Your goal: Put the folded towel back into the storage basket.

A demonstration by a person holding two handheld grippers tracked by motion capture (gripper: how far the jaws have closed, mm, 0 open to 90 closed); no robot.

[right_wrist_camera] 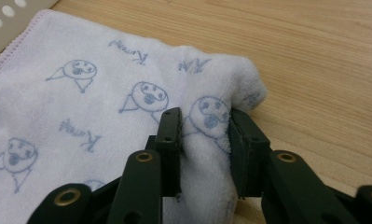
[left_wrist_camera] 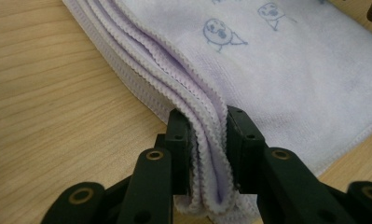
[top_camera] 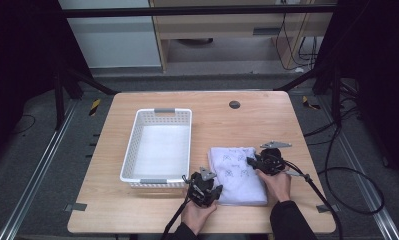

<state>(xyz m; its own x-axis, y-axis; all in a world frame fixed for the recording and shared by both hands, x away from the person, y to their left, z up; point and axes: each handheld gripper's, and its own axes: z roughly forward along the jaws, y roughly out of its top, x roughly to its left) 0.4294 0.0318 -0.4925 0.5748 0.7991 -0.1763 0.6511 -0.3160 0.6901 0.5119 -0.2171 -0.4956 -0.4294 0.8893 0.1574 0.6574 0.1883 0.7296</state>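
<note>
A folded pale lilac towel [top_camera: 237, 172] with blue cartoon prints lies on the wooden table [top_camera: 257, 120], right of centre. My left gripper [top_camera: 217, 191] sits at the towel's near left corner. In the left gripper view the towel's [left_wrist_camera: 286, 79] stacked hemmed edges are pinched between the jaws of the left gripper [left_wrist_camera: 208, 128], so it is shut on them. My right gripper [top_camera: 252, 161] is at the towel's right edge. In the right gripper view this right gripper [right_wrist_camera: 204, 123] is shut on a bunched-up fold of the towel [right_wrist_camera: 81, 107], which rises between its jaws.
A white slotted basket [top_camera: 157, 111] stands just left of the towel, with nothing in it. A small dark round disc [top_camera: 234, 104] sits near the table's far edge. Cables [top_camera: 337, 175] trail off the table's right side. Bare wood lies beyond the towel.
</note>
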